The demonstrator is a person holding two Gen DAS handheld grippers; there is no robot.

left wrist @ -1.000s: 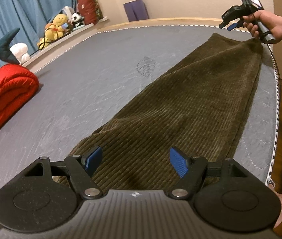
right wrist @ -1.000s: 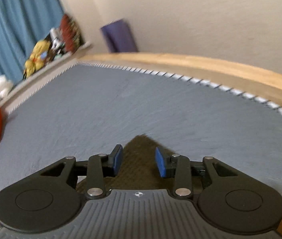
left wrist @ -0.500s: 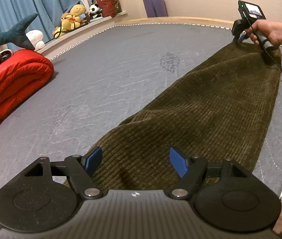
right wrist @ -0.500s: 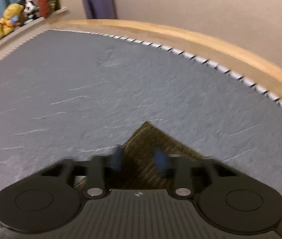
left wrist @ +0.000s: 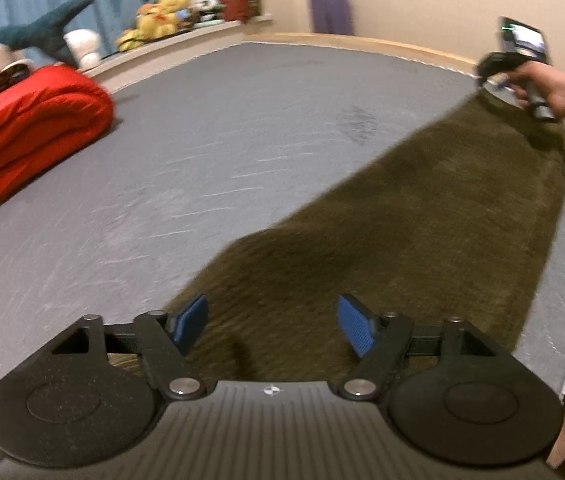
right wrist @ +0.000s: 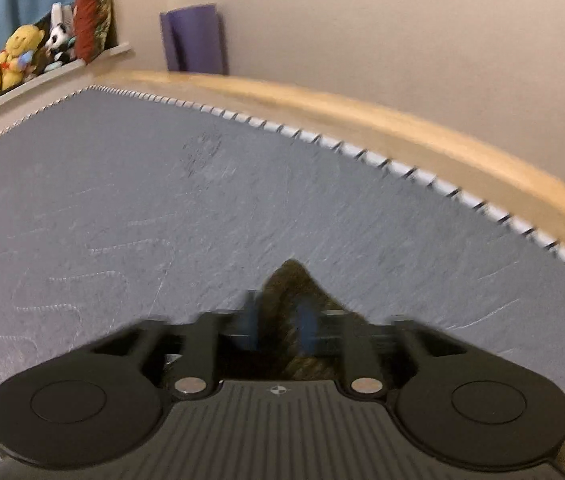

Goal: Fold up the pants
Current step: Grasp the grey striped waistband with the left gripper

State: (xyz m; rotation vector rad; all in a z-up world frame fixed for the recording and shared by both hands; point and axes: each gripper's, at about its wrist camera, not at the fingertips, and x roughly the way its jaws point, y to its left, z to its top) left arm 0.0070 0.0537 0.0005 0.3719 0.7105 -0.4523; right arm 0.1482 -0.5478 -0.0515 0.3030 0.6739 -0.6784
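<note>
Pants (left wrist: 422, 216) lie lengthwise on the bed (left wrist: 210, 152), running from 6 toward 2 o'clock, one gripper at each end, likely for an end-to-end fold. Left gripper (left wrist: 272, 326): fingers wide over cloth. Right gripper (right wrist: 278, 330): fingers narrow astride a corner; blur hides any contact.

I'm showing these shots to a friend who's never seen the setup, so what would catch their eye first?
Probably the long olive-brown pants, laid out along the right side of the grey mattress, running from the open left gripper to the right gripper at their far end. Next, the bright red folded blanket at the mattress's left edge, with stuffed toys on the ledge beyond it.
</note>
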